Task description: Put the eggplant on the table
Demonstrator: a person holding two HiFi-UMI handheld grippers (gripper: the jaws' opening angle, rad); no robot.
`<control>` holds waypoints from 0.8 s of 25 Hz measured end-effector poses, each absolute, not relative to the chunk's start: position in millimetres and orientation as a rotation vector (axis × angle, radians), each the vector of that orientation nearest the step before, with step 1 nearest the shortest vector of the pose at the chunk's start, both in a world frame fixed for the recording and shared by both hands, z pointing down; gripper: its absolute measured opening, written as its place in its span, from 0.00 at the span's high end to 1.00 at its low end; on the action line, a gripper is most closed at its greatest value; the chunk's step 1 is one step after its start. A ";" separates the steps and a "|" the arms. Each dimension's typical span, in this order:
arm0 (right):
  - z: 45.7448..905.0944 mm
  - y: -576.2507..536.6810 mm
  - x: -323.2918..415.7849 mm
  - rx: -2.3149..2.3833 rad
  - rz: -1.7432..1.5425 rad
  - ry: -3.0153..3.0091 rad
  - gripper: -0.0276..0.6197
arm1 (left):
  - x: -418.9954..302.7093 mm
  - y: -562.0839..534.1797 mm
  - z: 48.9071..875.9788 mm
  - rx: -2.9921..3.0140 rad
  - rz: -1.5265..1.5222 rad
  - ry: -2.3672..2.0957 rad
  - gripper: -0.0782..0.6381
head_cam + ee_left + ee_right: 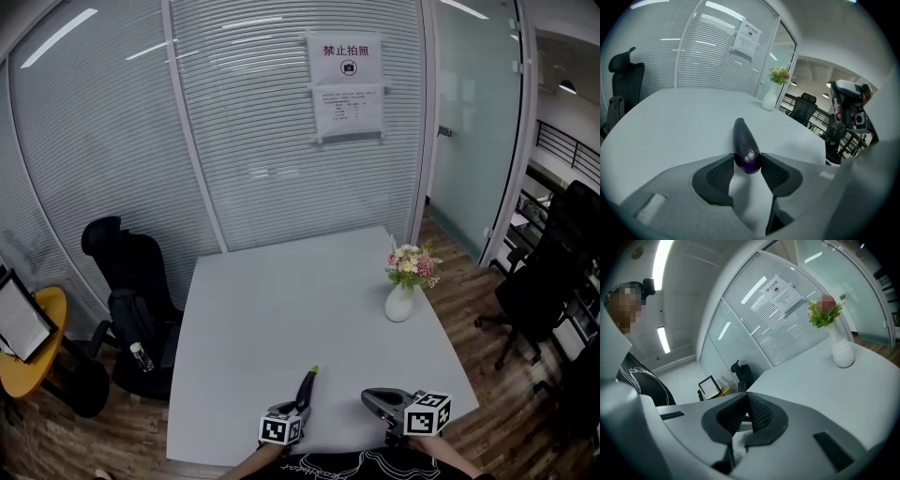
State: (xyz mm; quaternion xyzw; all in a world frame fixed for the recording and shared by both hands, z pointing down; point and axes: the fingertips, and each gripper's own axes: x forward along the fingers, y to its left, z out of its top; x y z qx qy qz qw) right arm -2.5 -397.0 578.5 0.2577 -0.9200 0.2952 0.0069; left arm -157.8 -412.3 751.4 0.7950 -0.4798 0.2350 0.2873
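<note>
At the far left, a small round yellow table [42, 366] carries a leaning screen [21, 319]. Just beside it stands a black office chair [131, 281], near the left edge of the big white table [281, 300]. Behind them runs a curved glass wall with blinds, where a paper notice [346, 86] hangs.

Over the near edge of the white table, the left gripper [747, 160] has its jaws partly apart and pressed on the eggplant [742, 136]. Both pads clamp the rounded purple end, one on each side. The rest of the eggplant reaches away from the jaws over the tabletop, tilted downward, and the head view shows its green stem end farthest from the person. Whether that far end touches the tabletop cannot be told (the left gripper view shows only pale surface around it).

To the right of it, the right gripper [745, 408] is held roughly level above the same near edge. Its jaws are closed together with nothing between them.

Further right and farther back, near the table's right edge, a white vase [399, 303] stands upright, holding pink and white flowers [411, 264], well apart from both grippers. Beyond the table on the wooden floor is another black chair [548, 272].
</note>
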 end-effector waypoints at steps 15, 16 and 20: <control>587.6 -385.7 7.6 0.839 0.962 -2.856 0.94 | -163.6 -403.0 777.6 2.076 0.705 -1.302 0.64; 587.8 -384.9 7.5 0.839 0.964 -2.855 0.94 | -163.3 -403.1 777.4 2.079 0.704 -1.302 0.64; 589.2 -382.9 6.3 0.838 0.968 -2.852 0.94 | -163.7 -403.7 778.2 2.090 0.724 -1.291 0.64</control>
